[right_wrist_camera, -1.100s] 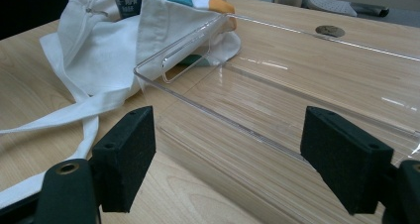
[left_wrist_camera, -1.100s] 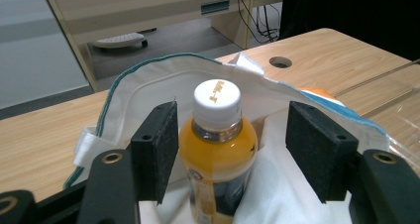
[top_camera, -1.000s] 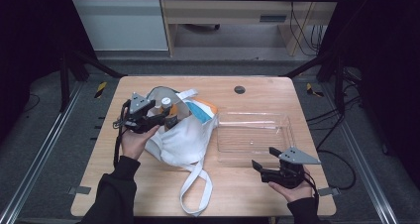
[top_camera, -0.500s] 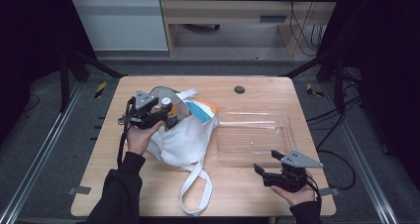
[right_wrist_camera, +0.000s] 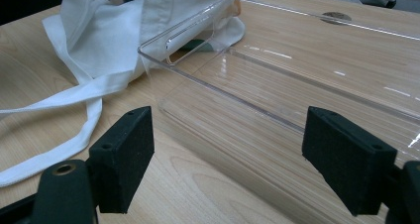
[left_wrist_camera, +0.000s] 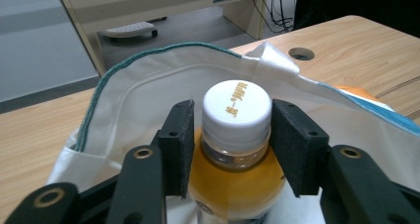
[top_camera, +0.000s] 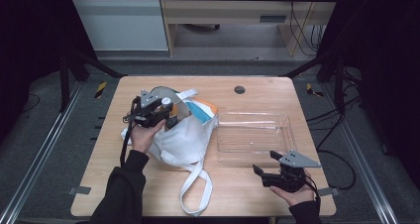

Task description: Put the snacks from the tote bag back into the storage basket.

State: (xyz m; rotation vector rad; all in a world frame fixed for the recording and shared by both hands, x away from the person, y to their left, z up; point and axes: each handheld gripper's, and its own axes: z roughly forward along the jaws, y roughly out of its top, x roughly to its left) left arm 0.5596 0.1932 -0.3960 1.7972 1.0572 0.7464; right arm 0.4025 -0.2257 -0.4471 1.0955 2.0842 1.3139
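left gripper (left_wrist_camera: 232,135) jaws closing in; right gripper (right_wrist_camera: 247,159) jaws wide apart.

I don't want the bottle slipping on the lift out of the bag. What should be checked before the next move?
1. White-capped bottle of orange drink centred between the left gripper jaws: ok.
2. Pads pressing on the bottle: cannot tell; the jaws have just been closing around its neck.
3. White cloth bag mouth open above the cap: ok.
4. Clear plastic tray empty: ok.
5. Right gripper open, clear of the tray: ok.
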